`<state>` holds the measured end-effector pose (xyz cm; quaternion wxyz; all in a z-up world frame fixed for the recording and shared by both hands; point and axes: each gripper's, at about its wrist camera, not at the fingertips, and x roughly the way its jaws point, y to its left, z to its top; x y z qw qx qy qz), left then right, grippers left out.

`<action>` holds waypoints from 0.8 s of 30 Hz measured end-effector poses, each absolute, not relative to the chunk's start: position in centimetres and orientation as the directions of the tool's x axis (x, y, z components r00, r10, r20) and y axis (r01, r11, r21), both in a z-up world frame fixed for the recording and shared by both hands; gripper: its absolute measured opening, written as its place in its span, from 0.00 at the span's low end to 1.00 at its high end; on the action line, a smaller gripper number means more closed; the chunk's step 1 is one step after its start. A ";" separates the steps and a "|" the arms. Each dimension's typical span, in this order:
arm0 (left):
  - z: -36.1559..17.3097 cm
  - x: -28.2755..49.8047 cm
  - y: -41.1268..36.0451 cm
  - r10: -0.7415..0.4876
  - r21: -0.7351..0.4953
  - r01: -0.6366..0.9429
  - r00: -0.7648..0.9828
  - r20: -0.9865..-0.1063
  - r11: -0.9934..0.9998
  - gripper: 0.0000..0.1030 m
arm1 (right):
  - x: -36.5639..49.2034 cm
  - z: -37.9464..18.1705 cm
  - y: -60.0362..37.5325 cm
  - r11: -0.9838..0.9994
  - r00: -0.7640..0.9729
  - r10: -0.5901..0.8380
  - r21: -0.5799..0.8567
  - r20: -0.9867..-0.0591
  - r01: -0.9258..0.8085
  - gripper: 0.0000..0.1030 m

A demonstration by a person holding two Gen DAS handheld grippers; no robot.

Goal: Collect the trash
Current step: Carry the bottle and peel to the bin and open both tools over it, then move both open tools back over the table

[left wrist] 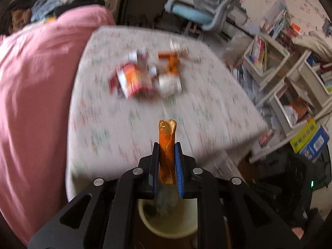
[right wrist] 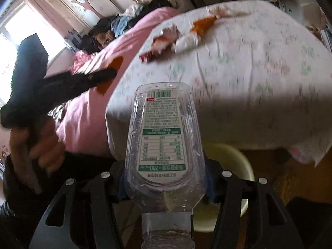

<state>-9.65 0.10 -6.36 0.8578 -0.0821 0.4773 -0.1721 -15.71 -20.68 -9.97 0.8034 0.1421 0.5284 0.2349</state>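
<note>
My left gripper [left wrist: 167, 145] is shut on an orange-gold foil wrapper [left wrist: 167, 137] that sticks up between its blue pads. Below it sits a pale yellow bin [left wrist: 186, 226]. My right gripper [right wrist: 165, 178] is shut on a clear plastic bottle [right wrist: 164, 137] with a white and green label, its neck toward the camera; the same bin [right wrist: 232, 159] lies under it. More trash rests on the floral-covered table [left wrist: 145, 128]: a red and orange packet [left wrist: 132, 81], a white crumpled piece [left wrist: 169, 83] and orange wrappers [left wrist: 171, 61]. The right wrist view also shows that pile [right wrist: 176, 37] and the left gripper [right wrist: 110, 74] at the left.
A pink blanket [left wrist: 35, 87] covers a bed left of the table, with clothes heaped behind. A blue and grey chair [left wrist: 199, 10] stands beyond the table. White shelves [left wrist: 290, 83] full of books and boxes stand at the right. A hand [right wrist: 41, 143] holds the left gripper's handle.
</note>
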 end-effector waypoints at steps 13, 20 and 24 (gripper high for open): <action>-9.6 -14.7 -3.6 -0.164 -0.064 0.212 0.499 -0.851 0.975 0.63 | -15.0 -9.2 -25.6 0.925 0.540 0.310 0.379 -0.782 0.017 0.77; -5.6 -13.8 -1.2 -0.148 -0.090 0.124 0.636 -0.757 0.988 0.74 | -14.4 -6.8 -25.0 0.948 0.608 0.260 0.318 -0.750 -0.013 0.78; -2.7 -12.0 -0.5 -0.126 -0.086 0.092 0.707 -0.696 0.992 0.80 | -12.0 -3.2 -24.2 0.969 0.686 0.228 0.230 -0.691 -0.091 0.82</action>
